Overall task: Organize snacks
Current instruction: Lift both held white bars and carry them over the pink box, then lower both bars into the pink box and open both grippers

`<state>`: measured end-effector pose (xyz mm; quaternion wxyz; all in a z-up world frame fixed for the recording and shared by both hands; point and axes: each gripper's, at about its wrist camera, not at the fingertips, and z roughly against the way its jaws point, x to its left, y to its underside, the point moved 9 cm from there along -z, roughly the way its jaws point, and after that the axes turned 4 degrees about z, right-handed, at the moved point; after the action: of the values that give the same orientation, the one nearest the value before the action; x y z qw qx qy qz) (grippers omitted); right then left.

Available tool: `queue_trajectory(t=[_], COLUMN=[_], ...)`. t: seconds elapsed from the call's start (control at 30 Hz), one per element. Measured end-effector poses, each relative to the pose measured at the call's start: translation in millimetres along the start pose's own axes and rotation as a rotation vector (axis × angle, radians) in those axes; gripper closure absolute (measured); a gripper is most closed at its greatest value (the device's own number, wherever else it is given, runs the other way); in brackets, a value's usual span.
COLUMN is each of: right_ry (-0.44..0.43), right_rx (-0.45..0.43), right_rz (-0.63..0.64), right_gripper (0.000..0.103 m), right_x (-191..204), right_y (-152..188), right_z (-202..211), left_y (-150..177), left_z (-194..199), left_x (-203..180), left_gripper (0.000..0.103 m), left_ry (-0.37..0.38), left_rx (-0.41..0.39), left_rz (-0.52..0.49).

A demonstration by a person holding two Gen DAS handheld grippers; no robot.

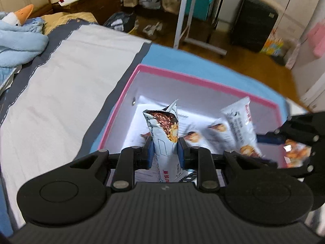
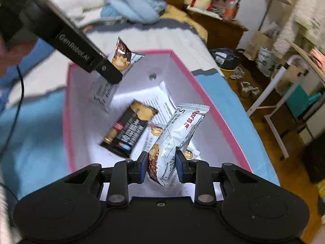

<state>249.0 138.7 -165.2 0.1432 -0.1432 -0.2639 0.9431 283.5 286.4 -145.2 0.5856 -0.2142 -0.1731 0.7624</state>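
A white snack bar (image 1: 165, 134) is clamped by the left gripper (image 1: 165, 150) over the pink-rimmed box (image 1: 199, 79). A 2nd white snack packet (image 2: 174, 134) is pinched by the right gripper (image 2: 160, 166), jaws nearly closed, above a black bar (image 2: 128, 130) w/ other packets lying inside.

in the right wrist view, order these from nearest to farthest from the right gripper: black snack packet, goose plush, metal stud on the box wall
1. black snack packet: in the pink box, just ahead-left of the right gripper.
2. metal stud: on the box's far inner wall.
3. goose plush: on the bed beyond the box.
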Motion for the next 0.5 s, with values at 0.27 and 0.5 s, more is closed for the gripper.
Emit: queue_trajectory(t=[0.27,0.5], right_ry=[-0.050,0.010], right_rx=[0.064,0.062], right_rz=[0.089,0.086], right_gripper=[0.069,0.051], right_x=[4.4,-6.6], right_y=[7.5,4.4], right_z=[-35.5,-44.0], left_y=[11.5,11.9], left_z=[-40.2,-51.7], left_x=[5.5,11.1], left_gripper=[0.080,0.073], left_ry=[-0.095,-0.141], left_rx=[0.055,0.054], left_rz=[-0.071,-0.069])
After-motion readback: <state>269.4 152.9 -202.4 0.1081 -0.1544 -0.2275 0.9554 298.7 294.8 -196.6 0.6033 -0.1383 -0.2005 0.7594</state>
